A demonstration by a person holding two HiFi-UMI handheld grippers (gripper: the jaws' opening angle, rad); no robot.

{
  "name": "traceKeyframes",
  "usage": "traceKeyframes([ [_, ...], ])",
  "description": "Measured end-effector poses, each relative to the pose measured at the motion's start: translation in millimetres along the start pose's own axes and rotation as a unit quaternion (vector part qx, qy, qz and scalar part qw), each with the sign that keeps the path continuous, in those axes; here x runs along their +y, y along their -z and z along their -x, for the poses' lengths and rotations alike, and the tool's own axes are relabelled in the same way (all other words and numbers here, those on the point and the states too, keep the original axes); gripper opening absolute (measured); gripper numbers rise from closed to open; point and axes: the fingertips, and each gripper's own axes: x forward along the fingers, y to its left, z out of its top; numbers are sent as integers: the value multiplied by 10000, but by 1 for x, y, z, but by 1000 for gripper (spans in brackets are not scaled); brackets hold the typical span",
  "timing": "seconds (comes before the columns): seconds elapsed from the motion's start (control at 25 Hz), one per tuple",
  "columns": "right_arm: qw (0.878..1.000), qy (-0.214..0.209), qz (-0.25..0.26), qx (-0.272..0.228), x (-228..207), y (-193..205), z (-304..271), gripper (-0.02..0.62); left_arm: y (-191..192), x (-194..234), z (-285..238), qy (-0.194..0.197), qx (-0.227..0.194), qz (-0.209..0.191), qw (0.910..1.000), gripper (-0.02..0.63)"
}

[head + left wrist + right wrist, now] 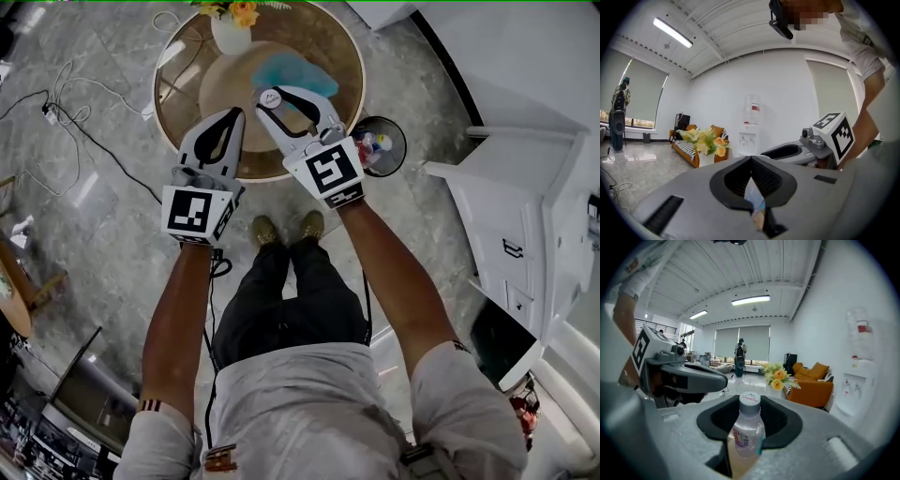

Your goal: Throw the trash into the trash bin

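In the right gripper view my right gripper (751, 401) is shut on a small clear plastic bottle (749, 430) with a white cap and a pink label, held upright between the jaws. The head view shows that gripper (270, 99) over the round table's near edge, with the bottle's cap (273, 97) at its tip. My left gripper (751, 160) is shut on a thin blue-and-white wrapper scrap (753, 196). In the head view it (234, 116) hangs just left of the right one. The black trash bin (397, 127) stands on the floor right of the table and holds some trash.
The round table (328, 37) carries a white vase of yellow flowers (232, 28) and a blue cloth-like thing (291, 70). A white cabinet (506, 216) stands at the right. Cables (66, 103) trail over the grey floor at the left. The person's shoes are just below the table.
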Motion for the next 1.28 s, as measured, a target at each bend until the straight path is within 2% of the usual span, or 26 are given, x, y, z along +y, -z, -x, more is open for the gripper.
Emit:
traceKeyframes([
  [0.4, 9947, 997, -237, -122, -66, 12, 96, 138, -9, -82, -51, 743, -37, -26, 9972, -2],
  [0.84, 9750, 2130, -613, 154, -147, 68, 225, 138, -13, -190, -106, 1555, 6, -108, 9878, -2],
  [1.04, 9645, 2513, -761, 296, -172, 92, 272, 138, -12, -230, -126, 1837, 42, -118, 9829, -2],
  [1.28, 9565, 2739, -895, 457, -195, 120, 312, 139, -12, -270, -150, 2055, 86, -164, 9785, -2],
])
